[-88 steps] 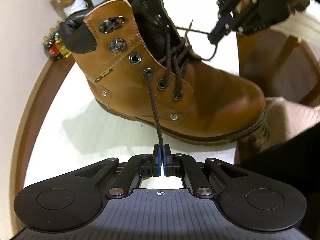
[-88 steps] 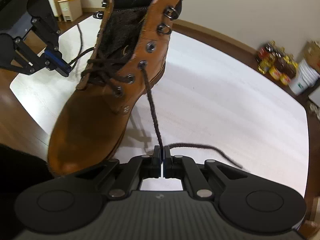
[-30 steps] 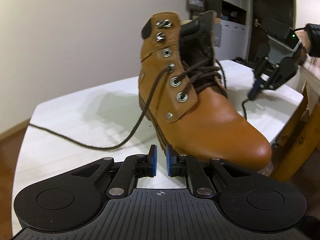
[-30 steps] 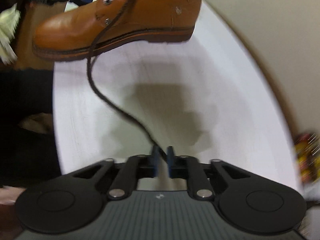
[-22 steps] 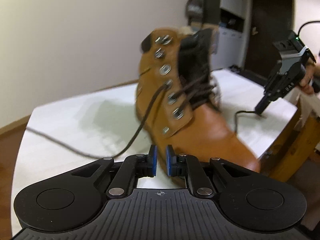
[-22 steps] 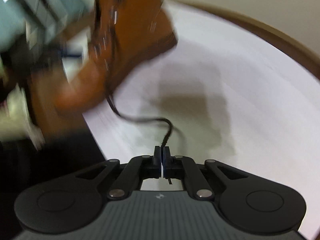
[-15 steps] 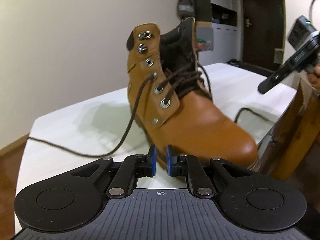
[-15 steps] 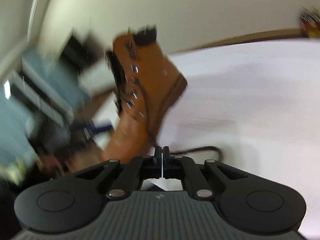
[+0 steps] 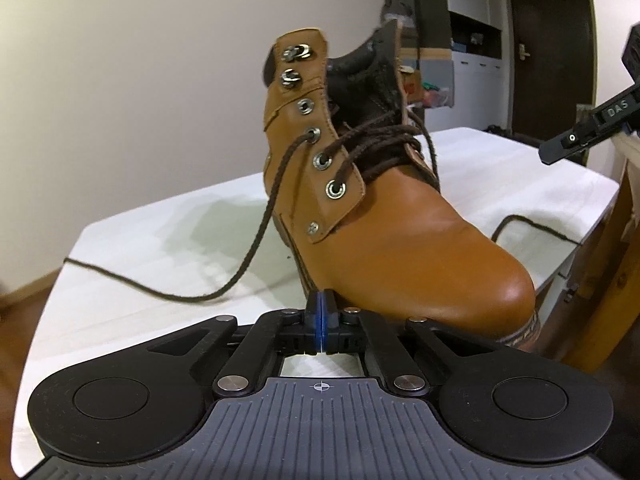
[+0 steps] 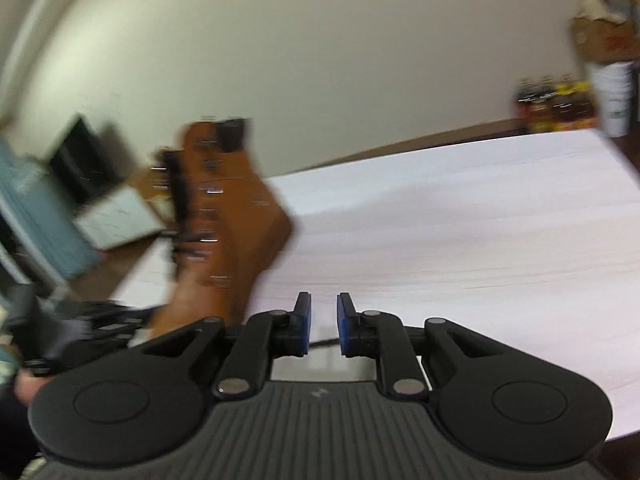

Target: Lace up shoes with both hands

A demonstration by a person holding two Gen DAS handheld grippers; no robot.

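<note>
My left gripper (image 9: 320,312) has just snapped closed, blue pads pressed flat together with nothing between them, right in front of the boot's sole edge. The boot (image 9: 384,236) stands upright on the white table (image 9: 168,236) just beyond my left fingertips, toe bulging toward my right side, tan leather, dark tongue up. From the fourth eyelet a loose brown lace (image 9: 256,236) drops down the near side, sags to the tabletop ahead of my clenched pads and to their left, clear of them, then trails away left across the white surface. A second lace end (image 9: 532,228) curls on the table past the toe. Farther right, a tip of my right gripper (image 9: 576,140) hangs in the air, well apart from the boot. From its own blurred view, my right gripper (image 10: 323,322) has just been opening; its pads stand apart with nothing gripped, a dark strand lying on the table below the gap. The boot (image 10: 228,228) is off to the left there, smeared, with bottles (image 10: 556,106) by the far wall.
</note>
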